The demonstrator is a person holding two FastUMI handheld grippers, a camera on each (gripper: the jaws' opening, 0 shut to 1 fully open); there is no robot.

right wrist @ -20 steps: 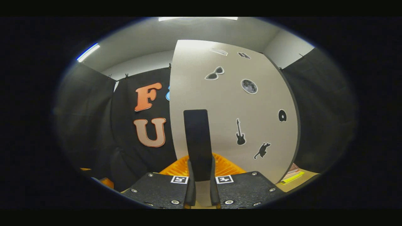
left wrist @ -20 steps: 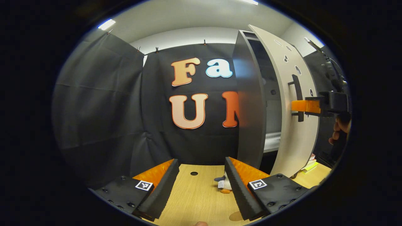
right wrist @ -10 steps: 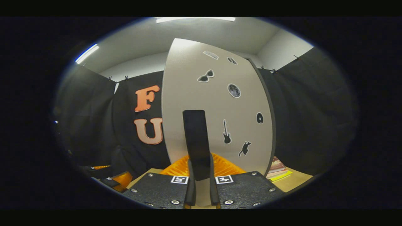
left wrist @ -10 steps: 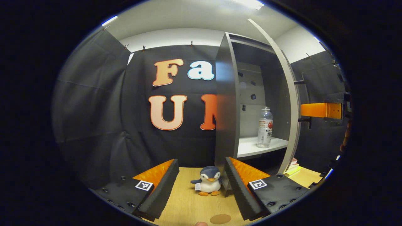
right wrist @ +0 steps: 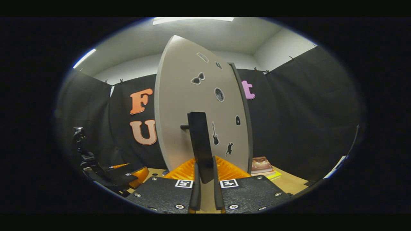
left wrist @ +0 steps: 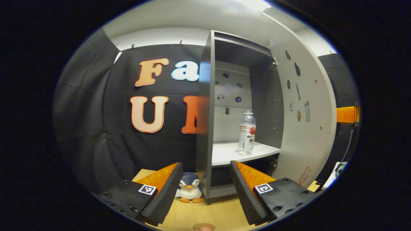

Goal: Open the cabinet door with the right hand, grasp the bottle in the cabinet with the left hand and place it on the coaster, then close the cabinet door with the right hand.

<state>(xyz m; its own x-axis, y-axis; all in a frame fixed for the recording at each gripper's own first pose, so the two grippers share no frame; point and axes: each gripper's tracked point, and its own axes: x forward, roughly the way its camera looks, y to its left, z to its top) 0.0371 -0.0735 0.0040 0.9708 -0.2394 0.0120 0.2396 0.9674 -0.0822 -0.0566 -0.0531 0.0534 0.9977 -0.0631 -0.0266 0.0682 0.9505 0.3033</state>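
A clear bottle (left wrist: 247,131) stands upright on the white shelf (left wrist: 231,153) inside the open cabinet (left wrist: 205,112), near the shelf's right end. The cabinet door (left wrist: 305,106) is swung wide to the right, stickers dotting its face. In the right gripper view, the right gripper (right wrist: 205,175) pinches the door's dark handle (right wrist: 200,144) between both fingers. The left gripper (left wrist: 205,189) hangs with its fingers spread apart, empty, in front of the cabinet, above a wooden table (left wrist: 218,215) where a toy penguin (left wrist: 190,192) sits beside the cabinet's base.
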